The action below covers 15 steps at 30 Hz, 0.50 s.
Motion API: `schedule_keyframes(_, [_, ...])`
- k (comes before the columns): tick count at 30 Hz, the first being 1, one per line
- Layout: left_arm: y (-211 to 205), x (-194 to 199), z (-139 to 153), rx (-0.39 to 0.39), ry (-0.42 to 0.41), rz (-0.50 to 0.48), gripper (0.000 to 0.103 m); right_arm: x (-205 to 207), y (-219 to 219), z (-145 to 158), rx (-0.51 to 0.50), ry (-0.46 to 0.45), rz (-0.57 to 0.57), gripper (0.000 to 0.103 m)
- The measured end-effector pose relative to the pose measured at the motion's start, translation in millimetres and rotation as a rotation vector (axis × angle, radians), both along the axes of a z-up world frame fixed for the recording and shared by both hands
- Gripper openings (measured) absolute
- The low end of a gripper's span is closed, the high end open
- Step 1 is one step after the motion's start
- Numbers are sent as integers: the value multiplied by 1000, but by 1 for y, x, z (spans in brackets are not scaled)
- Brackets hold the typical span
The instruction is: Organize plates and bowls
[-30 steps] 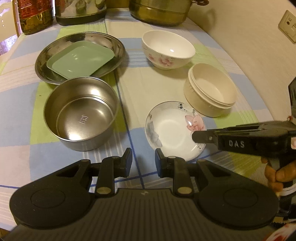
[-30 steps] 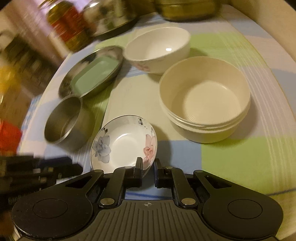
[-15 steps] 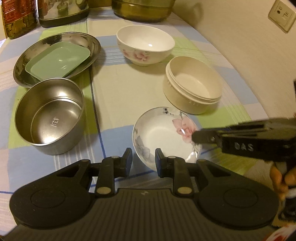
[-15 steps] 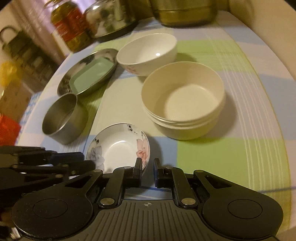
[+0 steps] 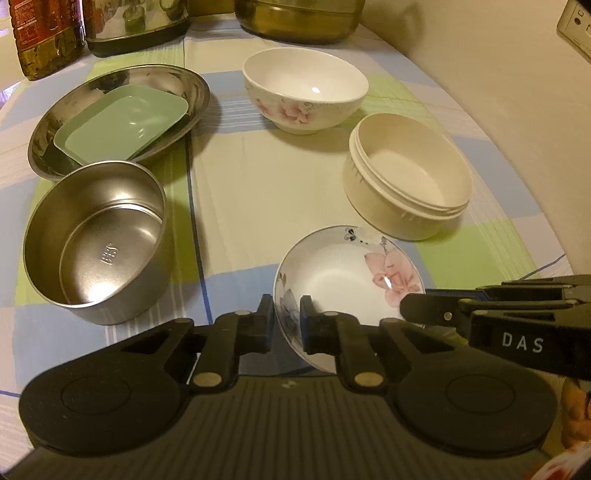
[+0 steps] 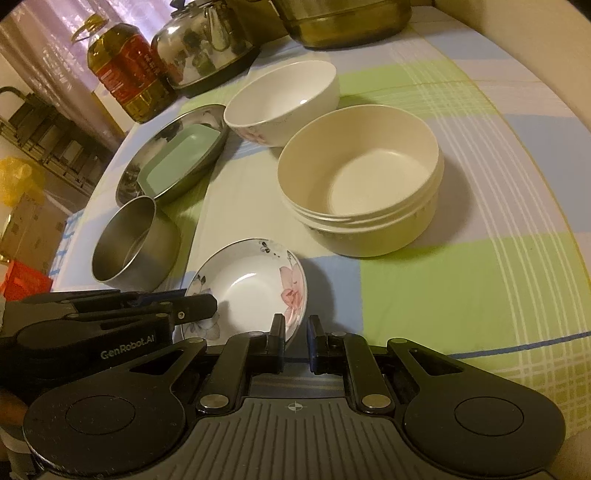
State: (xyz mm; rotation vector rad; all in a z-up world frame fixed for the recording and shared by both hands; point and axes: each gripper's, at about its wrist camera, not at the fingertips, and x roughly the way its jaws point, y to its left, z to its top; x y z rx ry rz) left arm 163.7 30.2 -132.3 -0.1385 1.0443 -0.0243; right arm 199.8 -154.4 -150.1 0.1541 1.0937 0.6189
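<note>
A small, shallow porcelain saucer (image 5: 347, 280), glossy white with a pink flower and a grey-blue one painted inside its rim, is seen at the near edge of the dishes. In the left wrist view its rim at about 7 o'clock is straddled by the left gripper (image 5: 283, 321), whose jaws are narrowly parted with the rim between them; whether the pads press on it cannot be told. In the right wrist view the right gripper (image 6: 295, 338) is set at the saucer's 5 o'clock edge, its jaws also narrowly parted, the rim lying at the left pad; a firm hold cannot be confirmed.

A round, straight-walled stainless steel bowl (image 5: 96, 240), brushed and stamped on its bottom, is placed at 9 o'clock from the saucer. A wide polished steel plate (image 5: 184, 85) lies at 11 o'clock, with a matte, rounded-square green dish (image 5: 122, 125) resting in it. A deep white ceramic bowl (image 5: 306, 92) with pink blossoms stands at 12 o'clock, and a cream plastic bowl (image 5: 406, 181) with a ribbed rim is set at 1 o'clock, just beside the saucer.

Everything is laid on a checked tablecloth (image 5: 258, 177) of cream, green and blue with white stripes. A cream wall (image 5: 498, 74) bounds the right side. At the far edge an oil bottle (image 6: 125, 70), a shiny kettle (image 6: 207, 40) and a brass-coloured pot (image 6: 343, 18) are ranged.
</note>
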Motion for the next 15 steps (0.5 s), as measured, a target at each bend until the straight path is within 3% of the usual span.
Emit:
schedule_keyframes(9, [1, -8, 2, 1, -7, 2, 11, 0, 7, 0, -31, -22, 19, 9])
schedule_keyframes(15, [14, -7, 19, 1, -43, 1, 11, 0, 14, 15, -16, -50, 24, 8])
